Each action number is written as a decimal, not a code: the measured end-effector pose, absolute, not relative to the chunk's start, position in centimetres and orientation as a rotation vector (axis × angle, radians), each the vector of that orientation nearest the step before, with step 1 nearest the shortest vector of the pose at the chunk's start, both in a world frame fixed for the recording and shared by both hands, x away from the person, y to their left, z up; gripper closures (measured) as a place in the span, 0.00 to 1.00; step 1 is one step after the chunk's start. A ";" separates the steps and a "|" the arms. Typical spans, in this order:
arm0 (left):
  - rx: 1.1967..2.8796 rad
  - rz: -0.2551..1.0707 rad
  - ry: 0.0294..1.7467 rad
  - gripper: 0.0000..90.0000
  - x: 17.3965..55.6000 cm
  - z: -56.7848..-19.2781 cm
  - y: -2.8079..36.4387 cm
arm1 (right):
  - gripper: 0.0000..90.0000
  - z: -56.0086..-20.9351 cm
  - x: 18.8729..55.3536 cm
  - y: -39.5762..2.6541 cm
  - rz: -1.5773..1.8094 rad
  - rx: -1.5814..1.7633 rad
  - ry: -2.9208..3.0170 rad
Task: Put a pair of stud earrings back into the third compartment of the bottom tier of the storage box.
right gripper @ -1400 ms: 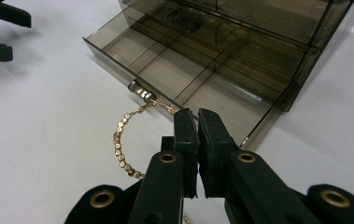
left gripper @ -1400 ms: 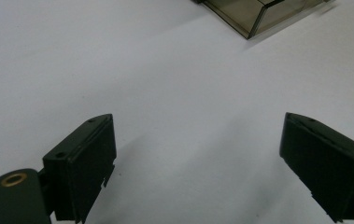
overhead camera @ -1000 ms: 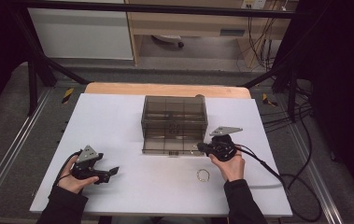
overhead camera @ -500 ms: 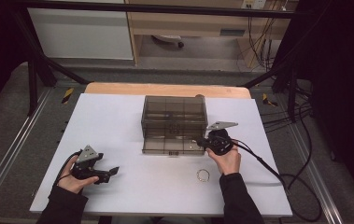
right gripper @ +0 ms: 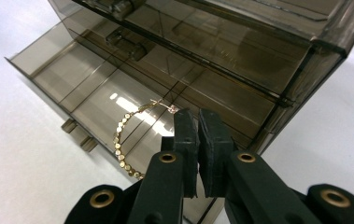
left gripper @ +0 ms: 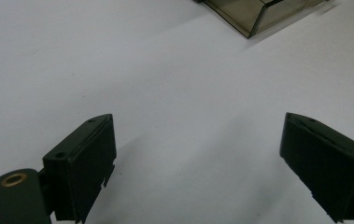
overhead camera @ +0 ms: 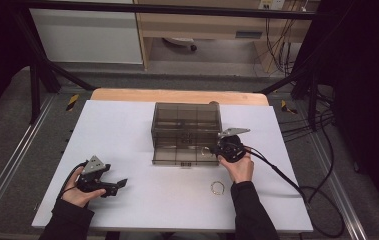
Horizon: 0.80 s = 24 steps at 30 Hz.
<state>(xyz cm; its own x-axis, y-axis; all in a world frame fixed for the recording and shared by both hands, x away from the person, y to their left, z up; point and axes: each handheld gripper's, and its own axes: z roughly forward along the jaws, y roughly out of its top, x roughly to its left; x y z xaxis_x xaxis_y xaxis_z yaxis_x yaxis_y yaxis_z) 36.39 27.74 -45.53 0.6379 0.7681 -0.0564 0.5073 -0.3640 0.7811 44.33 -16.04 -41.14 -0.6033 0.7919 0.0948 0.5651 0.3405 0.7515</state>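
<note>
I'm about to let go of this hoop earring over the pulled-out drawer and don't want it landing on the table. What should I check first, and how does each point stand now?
1. Right gripper shut on the gold hoop earring: ok, the jaws are together with the hoop hanging from them.
2. Drawer of the smoky organizer box pulled out: ok.
3. Hoop fully above a drawer compartment: cannot tell; its lower arc looks near the front wall.
4. Compartment below free of other pieces: ok, none visible.
5. Left gripper out of the way: ok, open over bare table.
6. Second ring on the table: not ok, not stowed yet.
</note>
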 end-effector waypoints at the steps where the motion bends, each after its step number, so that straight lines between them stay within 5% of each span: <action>1: 2.046 0.408 0.994 0.12 36.4 -45.5 27.7 | 0.96 -41.2 44.5 -16.0 1.120 1.209 2.320; 24: 2.048 0.406 0.994 0.12 36.4 -45.5 27.7 | 0.96 -43.5 45.4 -15.1 1.009 1.209 2.346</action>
